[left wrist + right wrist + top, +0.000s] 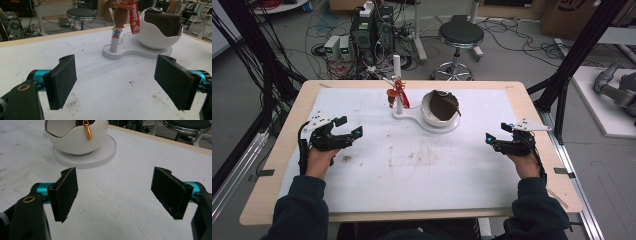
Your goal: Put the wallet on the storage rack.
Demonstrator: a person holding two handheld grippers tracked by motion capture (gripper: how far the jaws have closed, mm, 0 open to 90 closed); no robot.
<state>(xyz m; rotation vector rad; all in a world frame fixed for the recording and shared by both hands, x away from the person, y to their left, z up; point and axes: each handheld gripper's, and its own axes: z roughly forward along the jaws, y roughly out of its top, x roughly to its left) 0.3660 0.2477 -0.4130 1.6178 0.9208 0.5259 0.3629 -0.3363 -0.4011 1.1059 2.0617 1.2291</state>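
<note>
A white stand (pixel 412 118) lies at the back middle of the table. Its upright post (pixel 397 75) carries a cowboy keychain figure (pixel 120 17) with a red strap (pixel 134 20). Its round end holds a white egg-shaped bowl (pixel 432 111) with something dark brown (pixel 162 18) inside. A small copper tag (pixel 87 131) hangs at the bowl's rim (pixel 77 143). My left gripper (pixel 350 126) hovers at the left of the table and is open, with nothing between its jaws (pixel 117 82). My right gripper (pixel 498 132) is at the right, also open and empty (pixel 117 195).
A white mat (pixel 422 175) with brownish stains covers the wooden table (pixel 292 130). Behind the table, on the floor, are a round stool (pixel 460 35), computer boxes (pixel 372 30) and many cables. Black frame posts (pixel 572 55) rise at both sides.
</note>
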